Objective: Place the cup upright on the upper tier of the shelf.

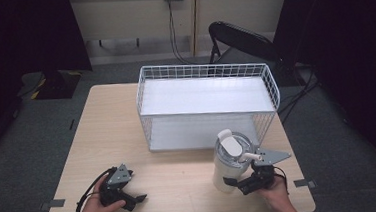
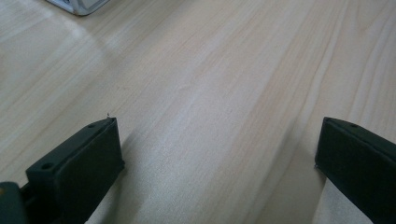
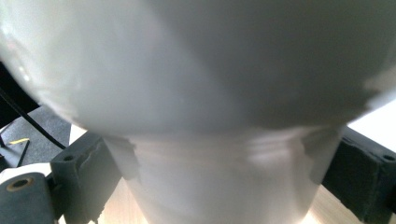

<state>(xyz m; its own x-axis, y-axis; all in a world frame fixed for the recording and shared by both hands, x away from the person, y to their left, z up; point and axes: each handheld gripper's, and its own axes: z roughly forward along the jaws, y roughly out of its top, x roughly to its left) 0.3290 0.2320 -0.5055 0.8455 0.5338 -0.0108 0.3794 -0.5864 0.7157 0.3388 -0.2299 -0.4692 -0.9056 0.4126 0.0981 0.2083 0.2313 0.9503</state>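
A white tumbler (image 1: 228, 161) with a lidded top and a flip tab stands upright near the front right corner of the worktop (image 1: 181, 174), just in front of the wire basket's right end. The right hand-held gripper (image 1: 243, 185) grips it low on the body: in the right gripper view the narrow lower part of the tumbler (image 3: 219, 182) sits between the two black jaws, with a pad pressed against each side, while its wider upper body looms above. The person's right hand (image 1: 275, 192) holds this hand-held gripper from the front edge, and the grey three-cornered plate on top of it points toward the right edge. The left hand-held gripper (image 1: 140, 198) rests near the front left part of the worktop, well apart from the tumbler, with the left hand (image 1: 95, 207) wrapped around it; in the left gripper view its jaws stand wide apart with bare light wood between them and nothing held. A white wire basket (image 1: 208, 104) with a flat white floor stands across the middle of the worktop toward the far edge, its long side facing the person. Beyond the far edge, a dark folding chair (image 1: 241, 39) stands on the grey floor.
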